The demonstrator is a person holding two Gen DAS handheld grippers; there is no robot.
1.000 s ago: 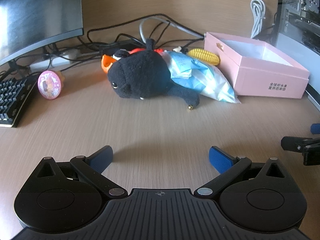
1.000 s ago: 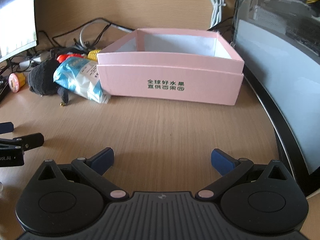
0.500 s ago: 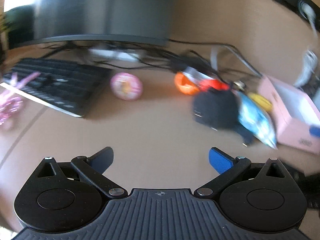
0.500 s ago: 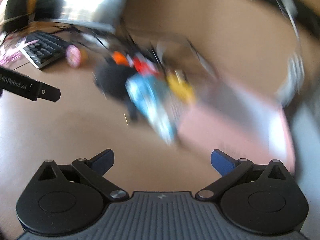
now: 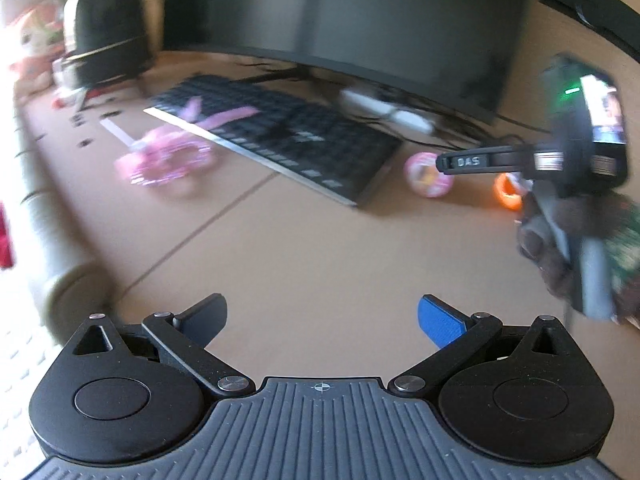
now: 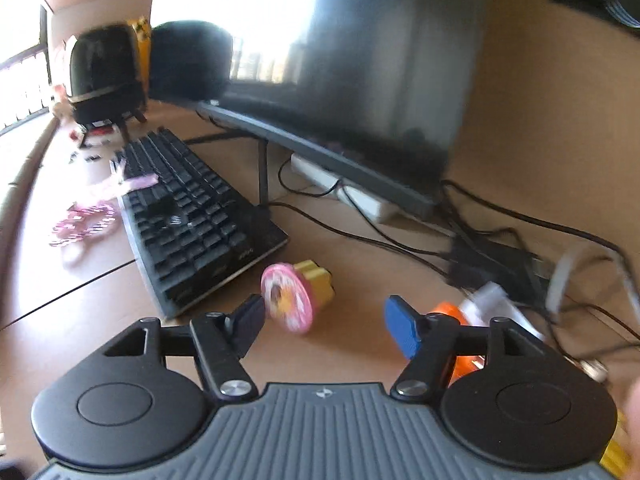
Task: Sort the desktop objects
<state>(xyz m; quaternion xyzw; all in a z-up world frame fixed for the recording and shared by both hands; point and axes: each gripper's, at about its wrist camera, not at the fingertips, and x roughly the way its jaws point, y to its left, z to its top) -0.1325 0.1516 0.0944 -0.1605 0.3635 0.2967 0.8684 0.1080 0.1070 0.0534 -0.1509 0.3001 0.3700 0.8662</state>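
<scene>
- Compared with a second earlier, both views had swung away from the pink cardboard box and the heap of toys beside it, toward the black keyboard and the dark curved monitor; the box was in neither view now.
- The right hand-held gripper had gone from fully spread to partly drawn in, its jaws closing. The pink, doughnut-printed disc toy on a yellow base sat just ahead, near the left finger, but the pads did not press on it.
- The left hand-held gripper remained spread wide with only bare surface between its fingers.
- Judged from this, the sorting had turned to that pink disc toy as the first pick, and nothing was held yet.
- The toy lay on the light wooden surface just beside the keyboard's near corner, with an orange round toy close by.
- Farther off, a pink beaded trinket with ribbon lay beside the keyboard, and cables and a white power strip sat under the monitor.
- Bright window light washed out the room's far left.
</scene>
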